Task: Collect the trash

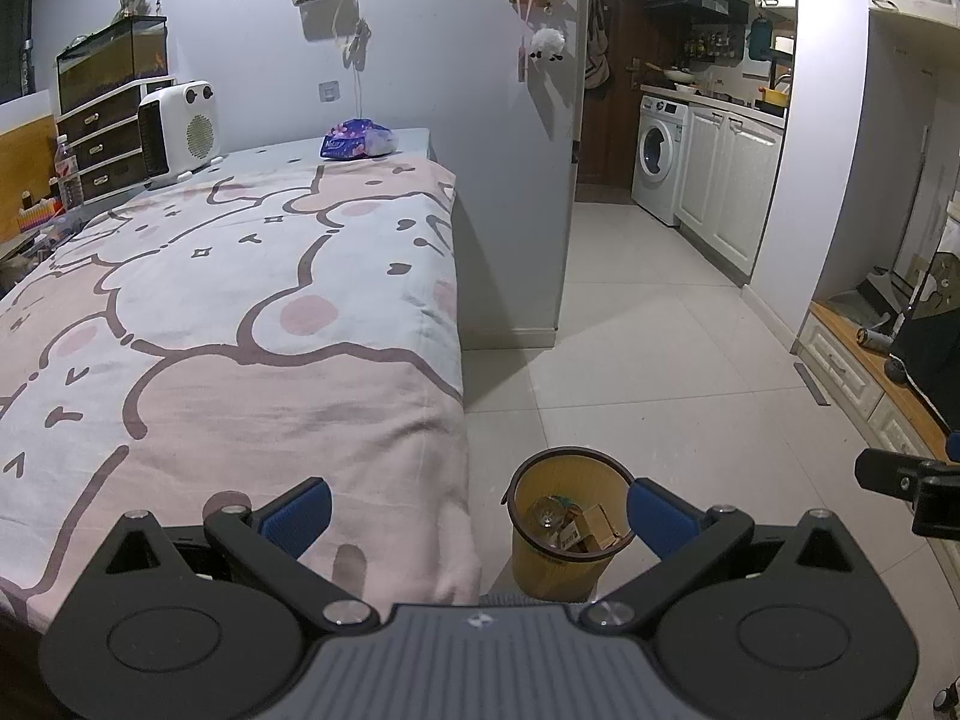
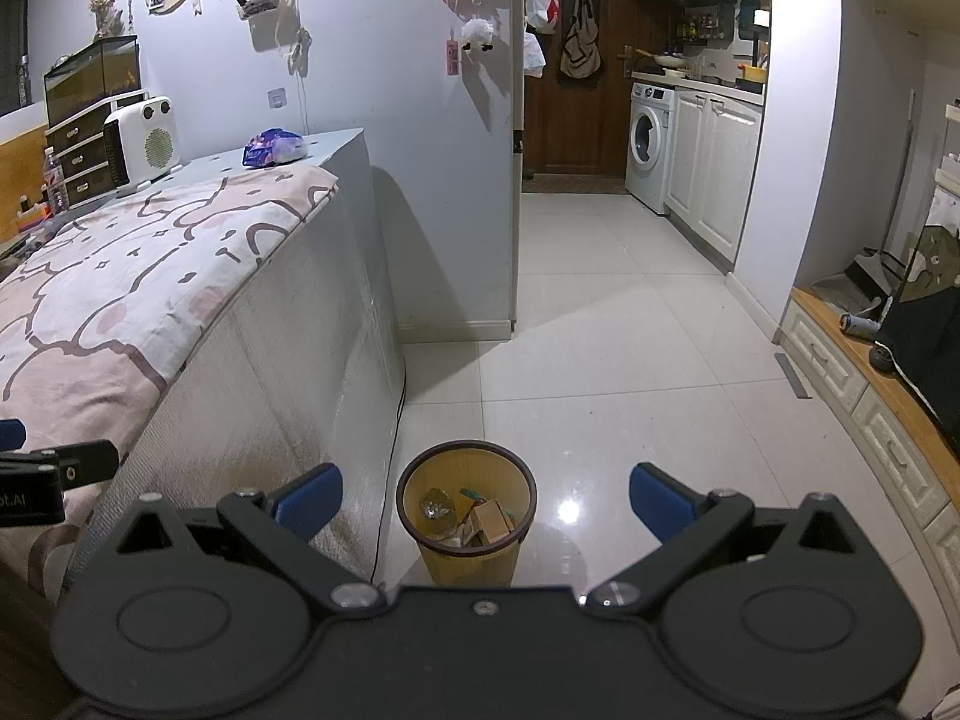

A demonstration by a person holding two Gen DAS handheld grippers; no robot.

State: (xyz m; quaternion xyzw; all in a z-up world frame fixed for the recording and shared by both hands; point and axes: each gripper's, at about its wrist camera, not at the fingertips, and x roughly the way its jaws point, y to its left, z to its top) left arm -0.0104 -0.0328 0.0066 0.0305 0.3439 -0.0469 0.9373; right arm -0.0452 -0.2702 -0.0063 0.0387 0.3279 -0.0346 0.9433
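A yellow trash bin (image 1: 561,564) with a dark rim stands on the floor beside the bed; it also shows in the right wrist view (image 2: 468,561). Inside lie a clear plastic item (image 2: 437,504) and small cardboard boxes (image 2: 489,521). My left gripper (image 1: 477,513) is open and empty, held above the bed's corner and the bin. My right gripper (image 2: 486,498) is open and empty, held above the bin. A purple packet (image 1: 358,140) lies at the far end of the bed, also seen in the right wrist view (image 2: 274,147).
The bed (image 1: 240,312) with a pink cartoon cover fills the left. A white heater (image 1: 177,133) stands at its far end. A white wall (image 1: 510,180) ends beside the bed. The tiled floor (image 2: 630,372) leads to a kitchen with a washing machine (image 2: 648,147). A low cabinet (image 2: 870,396) runs along the right.
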